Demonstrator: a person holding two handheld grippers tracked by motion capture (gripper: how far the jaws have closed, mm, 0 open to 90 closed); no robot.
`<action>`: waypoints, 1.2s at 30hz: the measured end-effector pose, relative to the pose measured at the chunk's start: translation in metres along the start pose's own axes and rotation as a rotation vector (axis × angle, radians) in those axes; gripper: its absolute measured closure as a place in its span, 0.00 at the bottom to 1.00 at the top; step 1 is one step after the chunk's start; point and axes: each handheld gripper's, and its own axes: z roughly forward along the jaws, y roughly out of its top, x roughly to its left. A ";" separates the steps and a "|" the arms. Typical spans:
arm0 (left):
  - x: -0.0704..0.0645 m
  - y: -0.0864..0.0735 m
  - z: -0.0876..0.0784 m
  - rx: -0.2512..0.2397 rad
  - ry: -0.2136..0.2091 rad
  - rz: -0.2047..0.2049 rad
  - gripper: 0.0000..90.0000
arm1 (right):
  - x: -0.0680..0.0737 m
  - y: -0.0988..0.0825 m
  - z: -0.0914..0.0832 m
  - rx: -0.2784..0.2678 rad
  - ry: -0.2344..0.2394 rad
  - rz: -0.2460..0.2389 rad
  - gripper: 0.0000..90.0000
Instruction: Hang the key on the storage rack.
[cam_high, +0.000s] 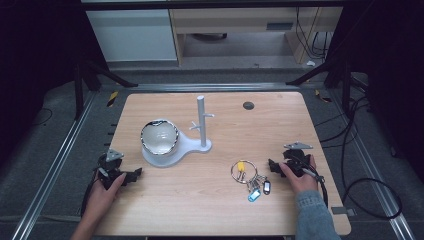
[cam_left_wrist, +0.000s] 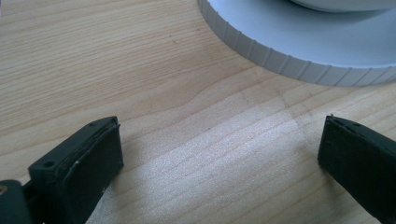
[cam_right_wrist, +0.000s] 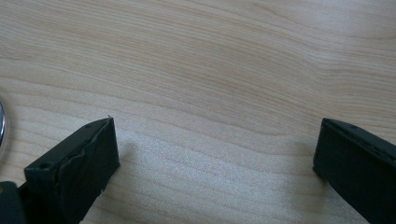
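Bunch of keys lying flat on the counter, near the front edge and right of centre, with the large ring toward 11 o'clock and the tagged keys fanned out toward 5 o'clock; long axis thus running roughly 11 to 5. Right claw resting on the counter just beside the bunch, at its 3 o'clock, jaws spread wide and holding nothing; same wide gap over bare wood seen in the right gripper view, with a sliver of the metal ring at the left margin. Left claw well apart from the keys, at their 9 o'clock, likewise fully open and empty, facing the ribbed base of the white stand. White stand with pegs, and bowl on its base, standing at 11 o'clock from the keys. Right claw judged the nearer for a pickup; ring side of the bunch likely the better entry, approached toward 9 o'clock.
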 end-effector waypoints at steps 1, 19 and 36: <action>0.000 0.000 0.000 0.000 0.000 0.000 0.00 | 0.000 0.000 0.000 0.000 0.004 -0.002 0.00; 0.000 0.000 0.000 0.000 -0.001 0.000 0.00 | -0.002 -0.003 -0.003 -0.001 0.014 -0.015 0.01; 0.000 0.000 0.000 0.000 0.000 0.001 0.00 | 0.013 0.010 -0.035 0.045 0.059 -0.133 0.24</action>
